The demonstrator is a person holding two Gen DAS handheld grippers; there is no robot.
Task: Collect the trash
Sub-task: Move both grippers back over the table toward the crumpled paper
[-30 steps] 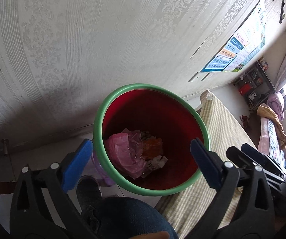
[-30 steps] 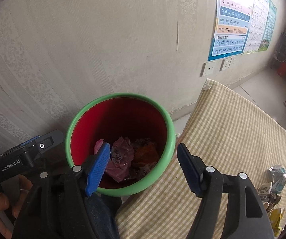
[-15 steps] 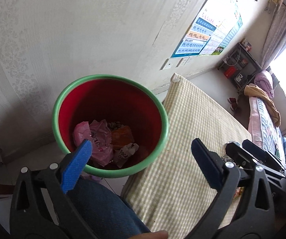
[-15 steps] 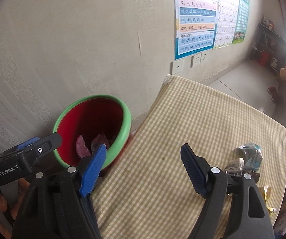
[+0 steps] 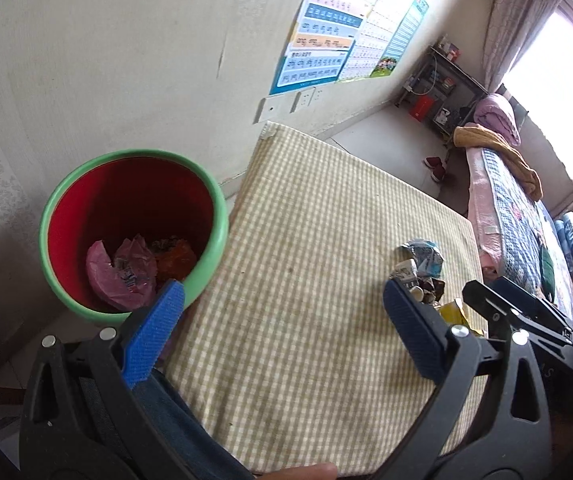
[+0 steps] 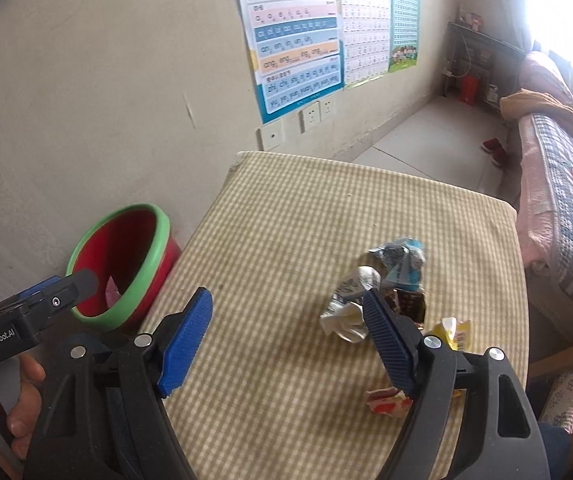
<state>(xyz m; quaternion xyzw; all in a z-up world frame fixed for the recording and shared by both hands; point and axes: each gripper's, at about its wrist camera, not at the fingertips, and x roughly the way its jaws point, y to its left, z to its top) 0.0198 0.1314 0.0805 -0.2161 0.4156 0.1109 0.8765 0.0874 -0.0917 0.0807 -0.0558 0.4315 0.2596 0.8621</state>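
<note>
Crumpled wrappers (image 6: 382, 292) lie right of centre on the checked worktop (image 6: 286, 240); red bin (image 6: 120, 268) at left. Both the right gripper (image 6: 286, 340) and left gripper (image 5: 282, 332) have fingers spread wide, empty. The wrappers look light, crinkly and slippery; pinch a bunched fold.

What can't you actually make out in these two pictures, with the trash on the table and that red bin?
- Red wrapper, right wrist view: partly hidden behind the right gripper's finger.
- Yellow packet, left wrist view: mostly covered by the left gripper's finger.
- Red bin, right wrist view: its contents are mostly hidden by its own wall.
- Print on the crumpled white wrapper: too small to read.
</note>
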